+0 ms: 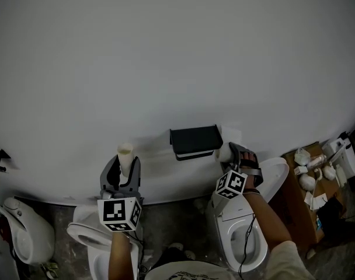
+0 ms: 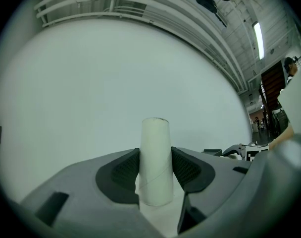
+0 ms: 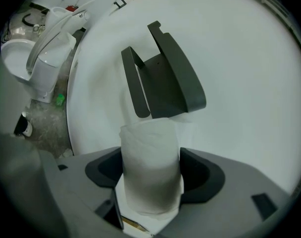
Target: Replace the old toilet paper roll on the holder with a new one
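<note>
A bare cardboard tube (image 2: 155,160) stands upright between the pads of my left gripper (image 1: 124,171), which is shut on it; the tube (image 1: 125,158) sticks up above the jaws, left of the holder. A dark wall-mounted paper holder (image 1: 194,141) hangs on the white wall. My right gripper (image 1: 230,153) is shut on a full white paper roll (image 3: 151,165), held just at the holder's right end. In the right gripper view the holder (image 3: 163,78) appears tilted, right above the roll (image 1: 226,151).
A white toilet (image 1: 244,238) stands below my right arm, another toilet (image 1: 93,244) below my left. A urinal-like white fixture (image 1: 25,229) sits at far left. A cardboard box with white parts (image 1: 315,179) stands at right. The wall (image 1: 166,51) fills the view ahead.
</note>
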The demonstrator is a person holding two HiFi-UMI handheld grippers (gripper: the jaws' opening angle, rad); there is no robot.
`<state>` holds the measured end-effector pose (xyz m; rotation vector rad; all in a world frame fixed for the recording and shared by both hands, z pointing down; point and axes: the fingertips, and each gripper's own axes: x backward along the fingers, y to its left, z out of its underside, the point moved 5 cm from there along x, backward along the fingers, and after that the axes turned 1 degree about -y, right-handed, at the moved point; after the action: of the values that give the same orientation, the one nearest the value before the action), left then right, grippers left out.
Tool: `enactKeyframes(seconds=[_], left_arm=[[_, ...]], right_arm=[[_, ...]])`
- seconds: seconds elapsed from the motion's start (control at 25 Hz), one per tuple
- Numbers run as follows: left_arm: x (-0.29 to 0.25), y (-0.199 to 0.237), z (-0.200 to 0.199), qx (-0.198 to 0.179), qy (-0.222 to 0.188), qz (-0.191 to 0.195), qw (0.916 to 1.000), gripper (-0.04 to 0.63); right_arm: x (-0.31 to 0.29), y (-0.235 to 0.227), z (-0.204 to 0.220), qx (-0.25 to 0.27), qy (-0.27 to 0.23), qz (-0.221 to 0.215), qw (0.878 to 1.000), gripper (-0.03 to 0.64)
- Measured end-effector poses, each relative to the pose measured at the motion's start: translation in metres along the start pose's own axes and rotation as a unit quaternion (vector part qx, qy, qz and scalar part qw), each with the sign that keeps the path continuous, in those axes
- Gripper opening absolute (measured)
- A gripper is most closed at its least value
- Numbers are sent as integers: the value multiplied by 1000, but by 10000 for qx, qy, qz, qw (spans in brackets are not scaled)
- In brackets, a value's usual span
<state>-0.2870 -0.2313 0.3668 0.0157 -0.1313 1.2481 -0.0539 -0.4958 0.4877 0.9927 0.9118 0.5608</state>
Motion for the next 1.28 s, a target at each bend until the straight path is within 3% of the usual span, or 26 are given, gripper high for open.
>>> enactKeyframes(seconds=[0.52,0.96,1.28], left_arm=[[18,9,4,-62,106,-207,9997,199],[35,17,6,-31,143,-363,9992,199],[48,20,6,-67,160,-461,9988,199]], right_arm=[[-6,13,-24,0,-171,-43,9998,327],[-4,21,-46,226,-328,231,9989,325],[0,27,-55,539,-400,684,9954,325]])
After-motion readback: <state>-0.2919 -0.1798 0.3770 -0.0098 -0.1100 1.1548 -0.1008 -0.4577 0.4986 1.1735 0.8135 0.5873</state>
